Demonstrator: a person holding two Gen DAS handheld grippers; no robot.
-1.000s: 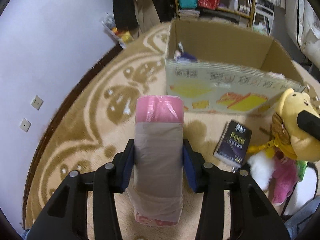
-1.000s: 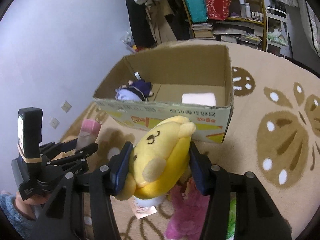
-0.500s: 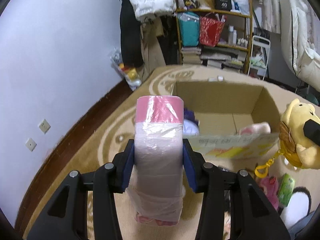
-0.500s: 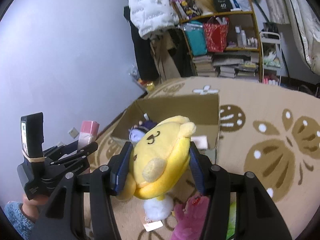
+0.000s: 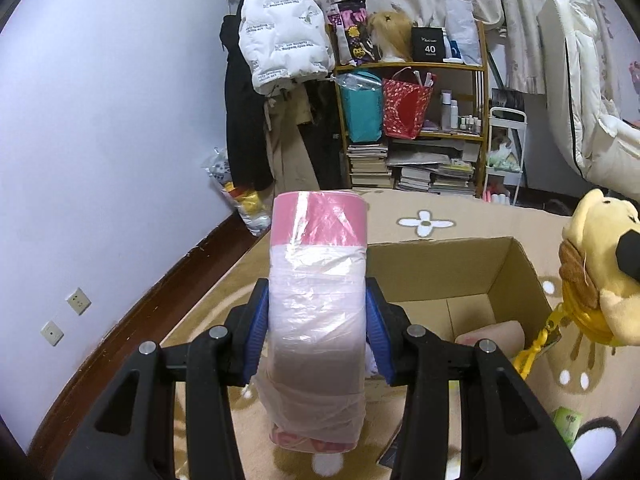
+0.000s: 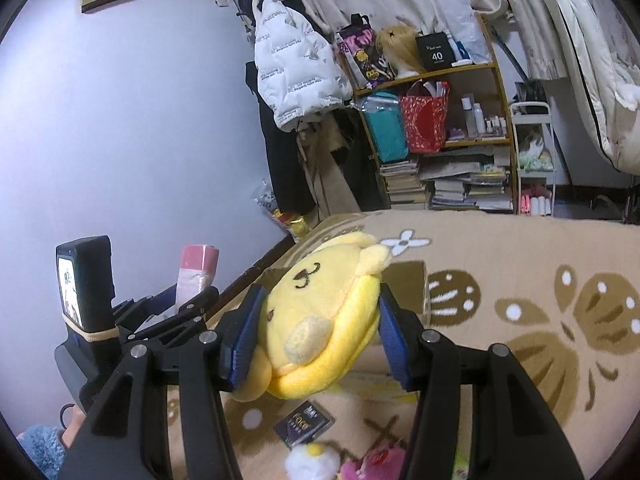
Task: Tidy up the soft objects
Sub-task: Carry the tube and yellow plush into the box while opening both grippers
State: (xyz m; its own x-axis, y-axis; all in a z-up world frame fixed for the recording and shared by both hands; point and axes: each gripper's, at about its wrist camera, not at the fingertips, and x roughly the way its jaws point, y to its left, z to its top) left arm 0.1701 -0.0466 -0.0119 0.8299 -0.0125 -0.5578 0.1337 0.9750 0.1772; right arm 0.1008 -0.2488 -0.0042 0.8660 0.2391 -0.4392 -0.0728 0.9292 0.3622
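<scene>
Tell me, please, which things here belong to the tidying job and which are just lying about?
Job: pink wrapped roll in the left tool; yellow plush dog in the right tool; cardboard box.

Lying about: white puffer jacket; bookshelf; black booklet.

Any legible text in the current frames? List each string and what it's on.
"40": black box on the top shelf; the small line above the number is too small to read.
"Face": dark flat packet on the rug; the smaller lines are blurred.
Repeating print on the white puffer jacket: too small to read.
Book spines on the low shelf: unreadable.
</scene>
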